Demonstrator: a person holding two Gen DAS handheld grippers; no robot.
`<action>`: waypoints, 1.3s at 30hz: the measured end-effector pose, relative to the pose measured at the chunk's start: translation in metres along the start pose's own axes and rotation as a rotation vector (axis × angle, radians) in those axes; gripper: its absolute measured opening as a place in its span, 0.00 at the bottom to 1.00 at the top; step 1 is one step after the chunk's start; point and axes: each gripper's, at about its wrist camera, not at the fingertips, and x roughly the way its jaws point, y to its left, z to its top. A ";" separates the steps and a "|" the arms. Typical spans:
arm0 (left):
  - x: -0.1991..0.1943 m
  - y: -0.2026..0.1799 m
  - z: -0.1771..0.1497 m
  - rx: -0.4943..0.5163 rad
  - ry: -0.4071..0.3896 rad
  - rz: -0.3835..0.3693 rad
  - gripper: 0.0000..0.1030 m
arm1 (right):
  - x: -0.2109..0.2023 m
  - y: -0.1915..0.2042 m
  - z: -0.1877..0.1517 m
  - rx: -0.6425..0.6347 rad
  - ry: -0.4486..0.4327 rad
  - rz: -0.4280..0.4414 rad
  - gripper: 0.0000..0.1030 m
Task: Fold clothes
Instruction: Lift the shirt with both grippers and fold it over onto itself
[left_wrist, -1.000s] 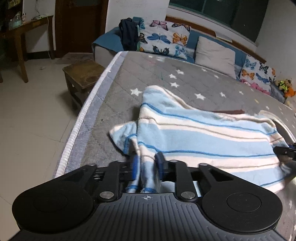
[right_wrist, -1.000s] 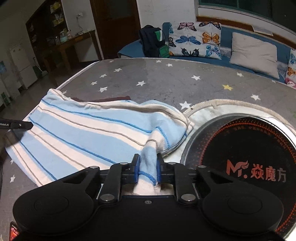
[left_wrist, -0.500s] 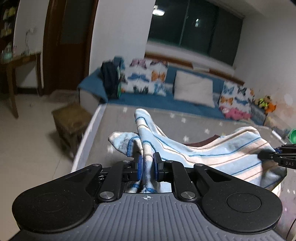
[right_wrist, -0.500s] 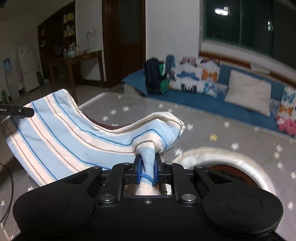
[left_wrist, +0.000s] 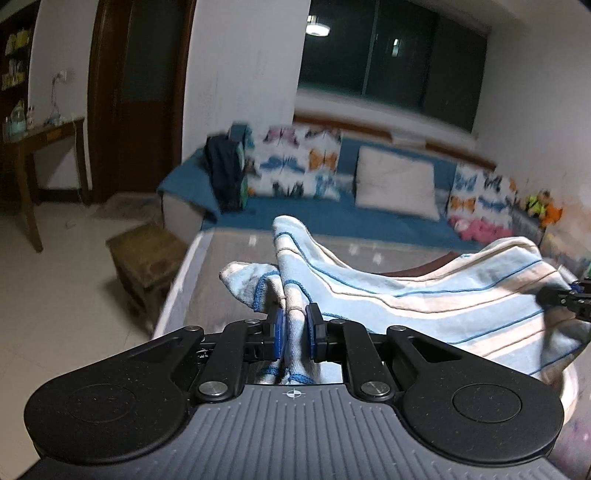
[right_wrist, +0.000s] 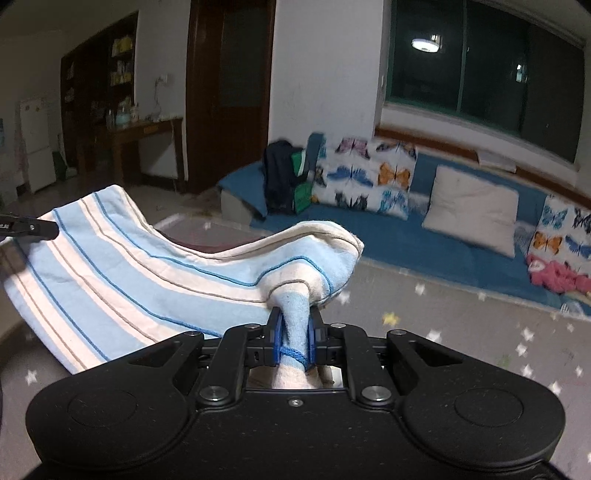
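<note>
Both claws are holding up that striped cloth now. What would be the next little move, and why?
Probably carry it forward and lower it. The left gripper and right gripper each pinch an end of the striped cloth, which sags between them above the starred cover.

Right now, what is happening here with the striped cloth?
A person is folding laundry with two handheld grippers. The left gripper and the right gripper are each shut on one end of a blue and white striped garment. It hangs stretched between them, sagging in the middle, above the grey star-patterned mattress. No fold is visible yet. A blue sofa with butterfly cushions stands behind.
</note>
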 end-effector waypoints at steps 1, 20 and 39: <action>0.006 0.001 -0.005 0.000 0.021 0.004 0.13 | 0.004 0.001 -0.006 -0.001 0.017 0.002 0.14; 0.011 -0.001 -0.033 0.036 0.072 0.065 0.13 | 0.004 0.019 -0.041 -0.039 0.083 -0.016 0.12; -0.035 -0.023 -0.028 0.091 -0.024 0.090 0.13 | -0.021 0.025 -0.041 -0.043 0.035 -0.061 0.12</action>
